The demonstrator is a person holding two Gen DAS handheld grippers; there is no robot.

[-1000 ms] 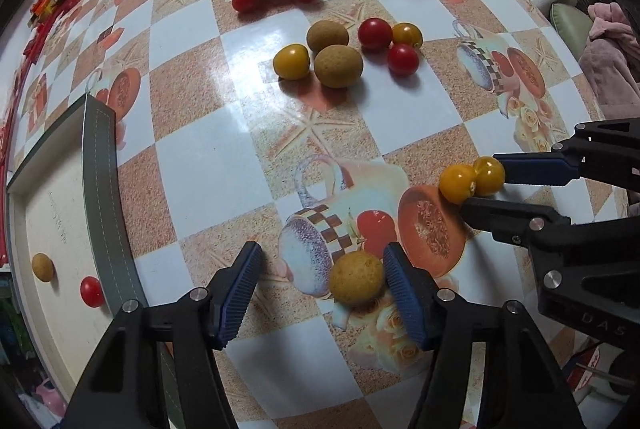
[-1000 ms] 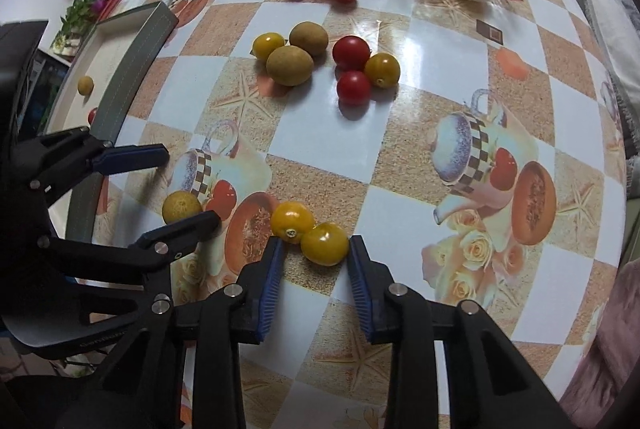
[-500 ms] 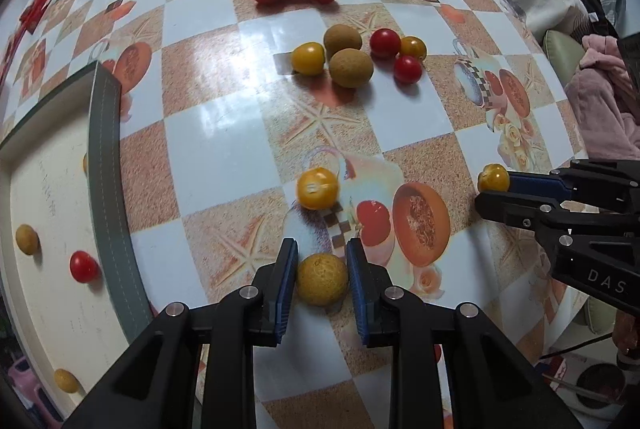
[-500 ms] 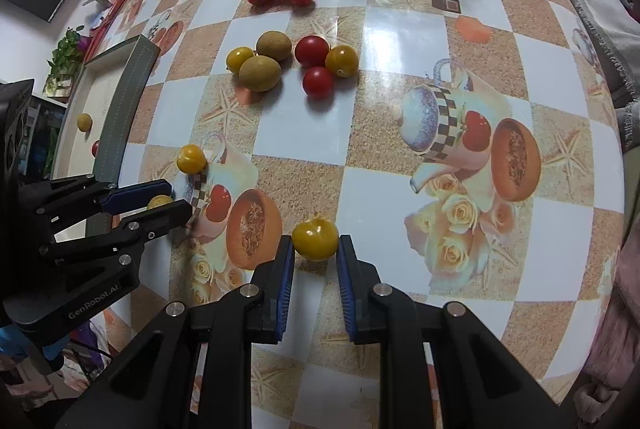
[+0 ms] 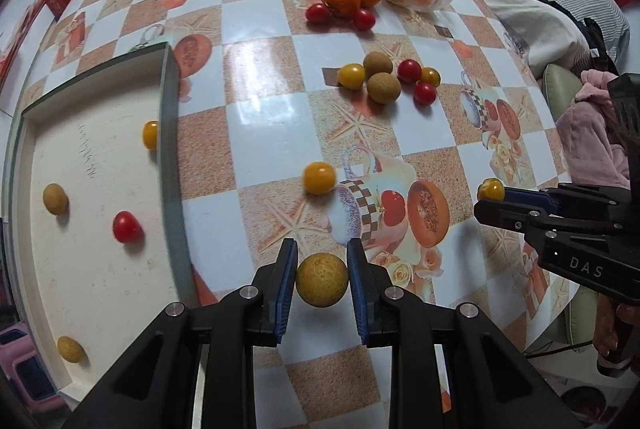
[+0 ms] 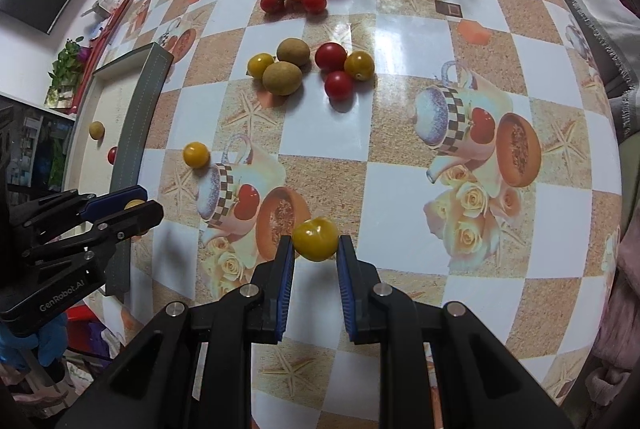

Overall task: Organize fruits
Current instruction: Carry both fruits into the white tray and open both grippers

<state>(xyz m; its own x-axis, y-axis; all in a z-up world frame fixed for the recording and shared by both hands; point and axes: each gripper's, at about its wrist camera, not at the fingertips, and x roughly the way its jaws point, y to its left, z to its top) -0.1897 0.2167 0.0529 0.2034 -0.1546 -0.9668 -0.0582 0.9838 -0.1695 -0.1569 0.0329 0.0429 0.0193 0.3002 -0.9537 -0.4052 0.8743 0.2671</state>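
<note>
Left tool (image 5: 322, 283) clamped on a round tan-yellow longan-like fruit (image 5: 322, 285) above the checked bench (image 5: 256, 89), right tool (image 6: 315, 261) pinching a yellow cherry tomato (image 6: 315, 238) at its pad tips: either smooth sphere may slip out and roll short of the white grey-rimmed tray (image 5: 170, 149).

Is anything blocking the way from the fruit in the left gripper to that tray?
Only the tray's raised grey wall lies between. The left gripper holds the tan fruit just right of it; the tablecloth in between looks bare, so the fruit must clear the rim.
</note>
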